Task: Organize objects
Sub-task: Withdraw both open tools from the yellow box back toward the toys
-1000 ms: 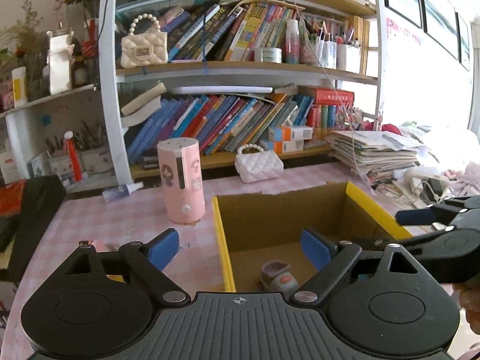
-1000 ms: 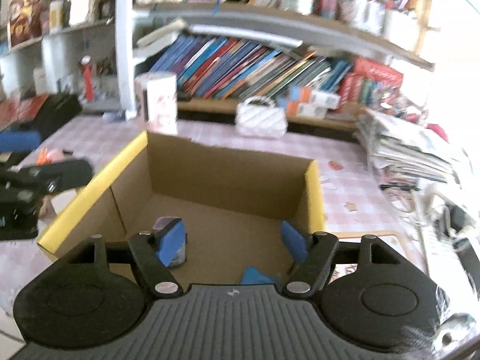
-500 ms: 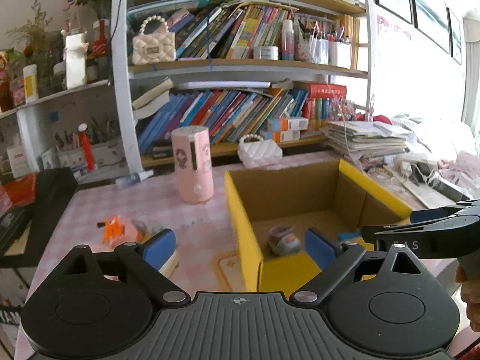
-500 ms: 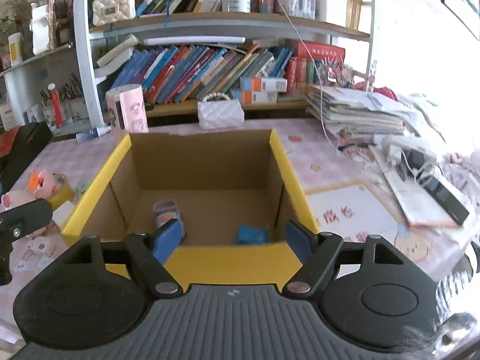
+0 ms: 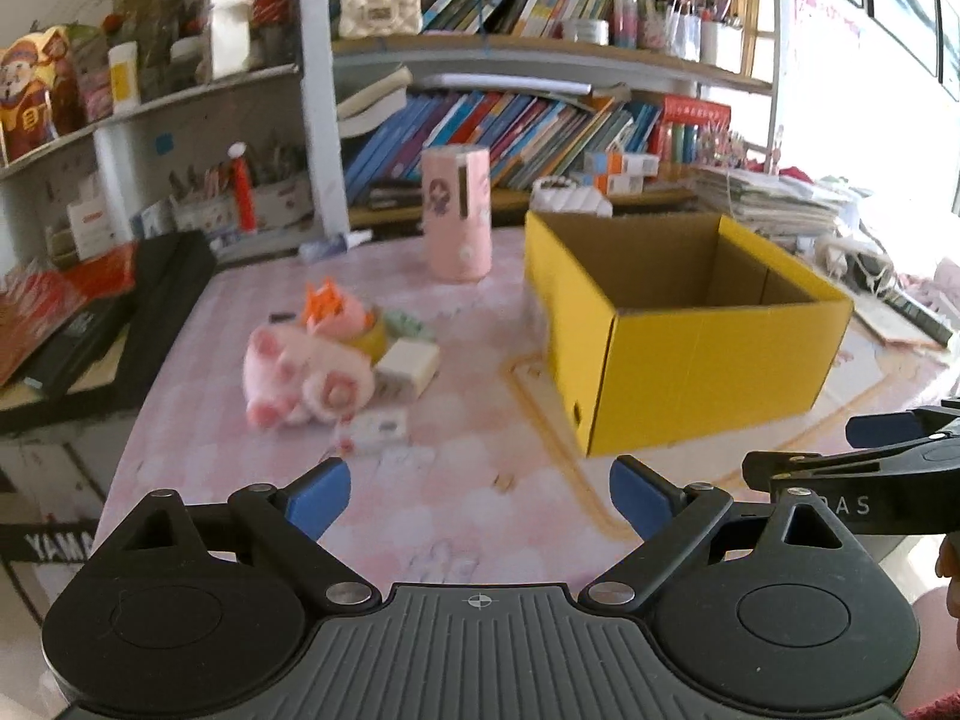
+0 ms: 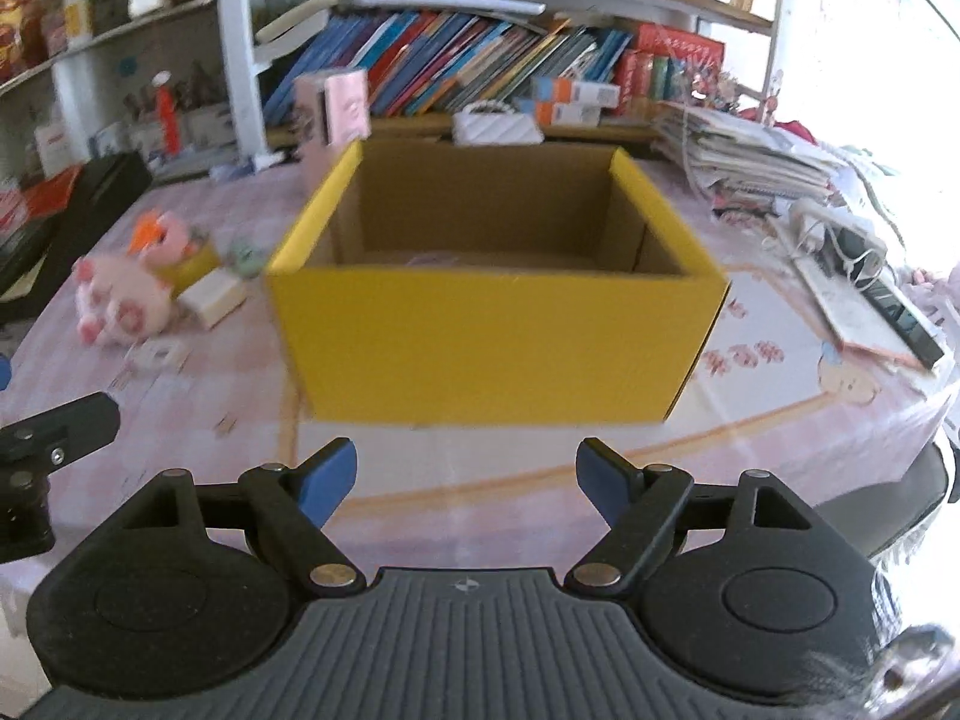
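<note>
Change: both grippers have pulled back from the box since a second ago; its interior, with two small items then showing, is now out of sight behind the near wall.
Left gripper [image 5: 479, 498]: released, blue pads spread wide, nothing between them, above the near pink cloth.
Right gripper [image 6: 467, 481]: released too, blue pads apart, empty, centred before the box's near wall; seen side-on at the right edge of the left view, letters "AS" legible on its black body.
Box [image 5: 708, 366]: open-topped cardboard, yellow outside, plain brown inside, rectangular, standing right of centre on the table.
Table [image 5: 480, 498]: pink checked cloth with a printed orange-bordered mat under the box.
Loose pile: left of the box and apart from it; pink plush toy [image 5: 300, 375] lying down, soft and fuzzy; white block [image 5: 408, 363] touching its right side; small white card-like packet [image 5: 375, 429] just nearer. Blurred, no print readable.
Pink cylinder [image 5: 457, 213]: upright, far side, cartoon face and dark strip.
Black case [image 5: 66, 543]: near left, white letters "YAMA" cut off.
Bookshelf [image 5: 540, 48]: far, crammed with leaning books; spines unreadable.
</note>
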The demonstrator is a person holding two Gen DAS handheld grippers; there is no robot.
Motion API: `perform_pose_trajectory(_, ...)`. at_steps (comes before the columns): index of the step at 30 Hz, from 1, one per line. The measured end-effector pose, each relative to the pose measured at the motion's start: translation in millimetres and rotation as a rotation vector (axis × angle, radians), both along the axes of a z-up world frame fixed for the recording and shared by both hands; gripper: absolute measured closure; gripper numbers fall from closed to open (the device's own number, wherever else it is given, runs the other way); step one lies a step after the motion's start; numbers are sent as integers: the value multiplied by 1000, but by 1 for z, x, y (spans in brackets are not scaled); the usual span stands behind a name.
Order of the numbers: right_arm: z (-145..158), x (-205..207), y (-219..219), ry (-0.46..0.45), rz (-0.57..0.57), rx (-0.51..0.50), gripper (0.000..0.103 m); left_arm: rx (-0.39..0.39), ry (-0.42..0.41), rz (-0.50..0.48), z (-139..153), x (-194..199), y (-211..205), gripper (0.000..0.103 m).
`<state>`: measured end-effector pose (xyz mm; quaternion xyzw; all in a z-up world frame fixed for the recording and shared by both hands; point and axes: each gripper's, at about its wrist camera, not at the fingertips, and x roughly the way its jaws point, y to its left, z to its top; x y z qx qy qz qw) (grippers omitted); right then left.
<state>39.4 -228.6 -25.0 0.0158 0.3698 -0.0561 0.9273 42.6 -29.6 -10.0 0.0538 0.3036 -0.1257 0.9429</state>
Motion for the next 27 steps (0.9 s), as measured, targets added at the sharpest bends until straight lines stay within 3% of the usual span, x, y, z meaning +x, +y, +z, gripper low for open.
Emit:
perform_pose_trajectory(10, -10, -32, 48, 31, 61, 19, 23, 21, 38, 44, -5, -32, 40, 8)
perform_pose_trajectory(27, 0, -40, 109, -3, 206, 10, 22, 29, 1, 141, 6, -50, 85, 8)
